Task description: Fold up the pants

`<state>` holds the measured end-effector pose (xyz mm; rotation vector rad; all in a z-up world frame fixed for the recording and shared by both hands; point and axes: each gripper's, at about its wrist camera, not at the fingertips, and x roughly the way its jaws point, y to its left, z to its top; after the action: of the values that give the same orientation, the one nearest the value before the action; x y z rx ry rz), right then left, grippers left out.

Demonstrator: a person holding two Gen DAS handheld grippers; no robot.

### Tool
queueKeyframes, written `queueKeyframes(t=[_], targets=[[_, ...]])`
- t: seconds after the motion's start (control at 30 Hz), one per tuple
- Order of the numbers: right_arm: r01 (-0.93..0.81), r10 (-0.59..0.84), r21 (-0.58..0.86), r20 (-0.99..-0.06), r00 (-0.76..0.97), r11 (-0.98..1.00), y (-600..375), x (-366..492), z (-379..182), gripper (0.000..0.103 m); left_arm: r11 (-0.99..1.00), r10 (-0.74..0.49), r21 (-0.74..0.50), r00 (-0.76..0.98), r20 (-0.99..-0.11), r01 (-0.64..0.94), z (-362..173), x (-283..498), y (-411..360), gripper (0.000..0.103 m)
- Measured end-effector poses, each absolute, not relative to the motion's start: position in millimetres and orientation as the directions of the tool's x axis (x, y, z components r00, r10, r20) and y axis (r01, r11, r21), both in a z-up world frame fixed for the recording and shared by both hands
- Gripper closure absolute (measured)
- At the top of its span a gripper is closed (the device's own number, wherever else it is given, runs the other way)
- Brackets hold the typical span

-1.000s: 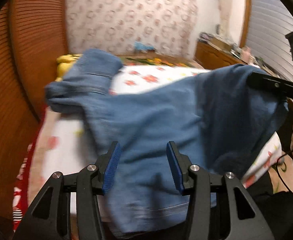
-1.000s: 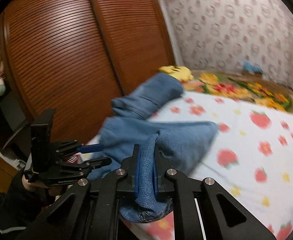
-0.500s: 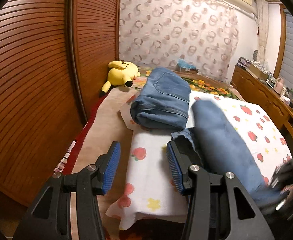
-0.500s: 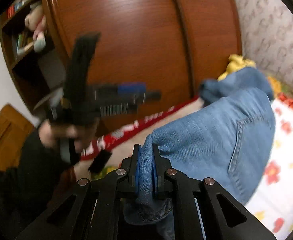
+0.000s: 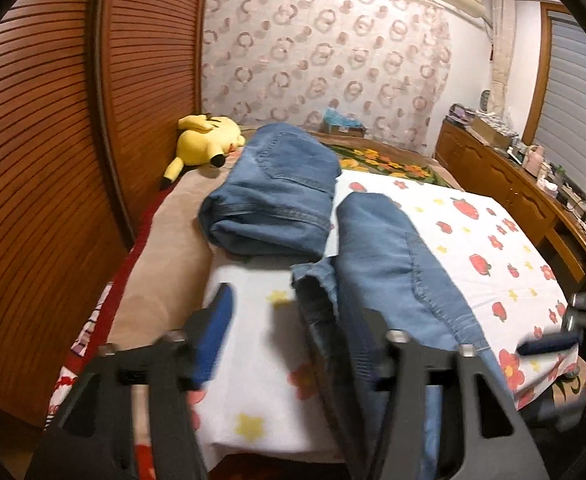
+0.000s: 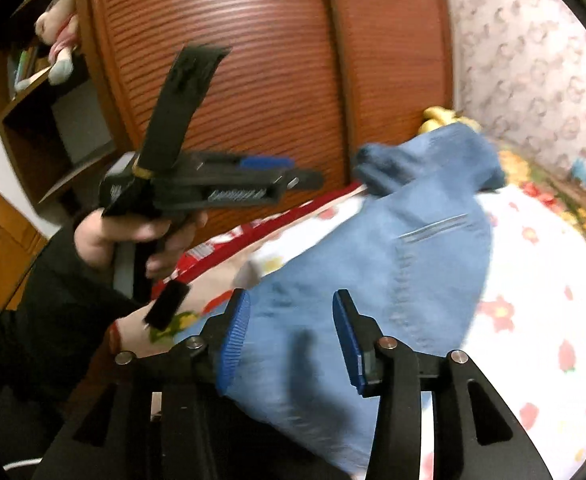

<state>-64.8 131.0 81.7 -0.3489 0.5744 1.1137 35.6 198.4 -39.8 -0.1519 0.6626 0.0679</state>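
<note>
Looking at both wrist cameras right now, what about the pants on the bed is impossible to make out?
- Left wrist view: the near end of the loose pants runs behind the left gripper and off the bottom edge.
- Right wrist view: the pants are motion-blurred; their near edge sits behind the right gripper.
- Folded jeans: the far side is hidden by their own bulk.

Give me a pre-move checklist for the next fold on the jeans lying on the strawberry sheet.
1. Right gripper released: ok, fingers apart, nothing clamped.
2. Left gripper free: ok, open, holding nothing.
3. Jeans to fold resting on the strawberry sheet: ok, though the near end runs out of view past the bed edge.
4. Jeans lying flat: not ok, fabric bunched at the near left edge.
5. Folded jeans out of the way: ok, set apart near the yellow plush.
6. Seams aligned: cannot tell, motion blur.
</note>
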Motion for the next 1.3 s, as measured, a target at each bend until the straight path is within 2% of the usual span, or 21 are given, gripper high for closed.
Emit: queueKeyframes(t=[0.07, 0.17, 0.43, 0.63, 0.67, 0.7, 0.73, 0.8, 0.83, 0.87, 0.93, 1.0, 1.2, 1.3], targets=[[-0.888, 0.723, 0.010, -0.584, 0.368, 0.460, 123, -51, 83, 0.054, 0.987, -0.005, -0.130, 0.793, -0.610, -0.094, -40, 42, 194, 0.026], [-0.852, 0.689, -0.009, -0.584, 0.430, 0.524, 120, -29, 77, 0.051, 0.986, -0.045, -0.156, 0.780, -0.624, -0.068, -46, 56, 189, 0.026], [-0.802, 0.628, 0.045, -0.648, 0.431, 0.596, 157, 47, 33, 0.046, 0.986, -0.082, -0.161, 0.702, -0.708, -0.047, -89, 94, 185, 0.026], [-0.803, 0.668, 0.181, -0.671, 0.322, 0.568, 177, 94, 12, 0.034, 0.950, -0.208, -0.311, 0.682, -0.701, -0.030, -108, 103, 201, 0.026], [-0.802, 0.680, 0.216, -0.673, 0.290, 0.556, 173, 105, 11, 0.034, 0.938, -0.234, -0.345, 0.676, -0.699, -0.031, -112, 104, 203, 0.029], [-0.800, 0.697, 0.259, -0.670, 0.253, 0.540, 177, 112, 6, 0.034, 0.926, -0.262, -0.377, 0.674, -0.691, -0.026, -114, 105, 203, 0.038], [-0.797, 0.710, 0.293, -0.667, 0.225, 0.528, 178, 118, 2, 0.034, 0.915, -0.291, -0.404, 0.673, -0.680, -0.013, -116, 105, 202, 0.042], [-0.788, 0.733, 0.352, -0.657, 0.177, 0.506, 180, 129, -5, 0.034, 0.913, -0.297, -0.408, 0.675, -0.675, -0.007, -114, 105, 197, 0.049], [-0.789, 0.737, 0.362, -0.656, 0.164, 0.497, 184, 131, -5, 0.036, 0.913, -0.300, -0.408, 0.677, -0.672, 0.000, -113, 104, 195, 0.054], [-0.792, 0.740, 0.366, -0.655, 0.154, 0.488, 187, 135, -6, 0.040, 0.907, -0.313, -0.421, 0.678, -0.665, 0.006, -110, 102, 193, 0.063], [-0.811, 0.753, 0.364, -0.644, 0.136, 0.457, 189, 137, 0, 0.068, 0.908, -0.312, -0.419, 0.680, -0.663, 0.008, -104, 98, 191, 0.074], [-0.834, 0.773, 0.357, -0.623, 0.123, 0.420, 193, 139, 13, 0.077, 0.910, -0.312, -0.415, 0.695, -0.648, 0.022, -91, 91, 189, 0.083], [-0.912, 0.820, 0.265, -0.560, 0.119, 0.313, 224, 121, 82, 0.080, 0.913, -0.283, -0.407, 0.787, -0.548, 0.045, -23, 69, 200, 0.084], [-0.944, 0.850, 0.205, -0.512, 0.123, 0.260, 237, 124, 121, 0.080, 0.933, -0.233, -0.355, 0.841, -0.488, 0.052, 20, 67, 215, 0.084]])
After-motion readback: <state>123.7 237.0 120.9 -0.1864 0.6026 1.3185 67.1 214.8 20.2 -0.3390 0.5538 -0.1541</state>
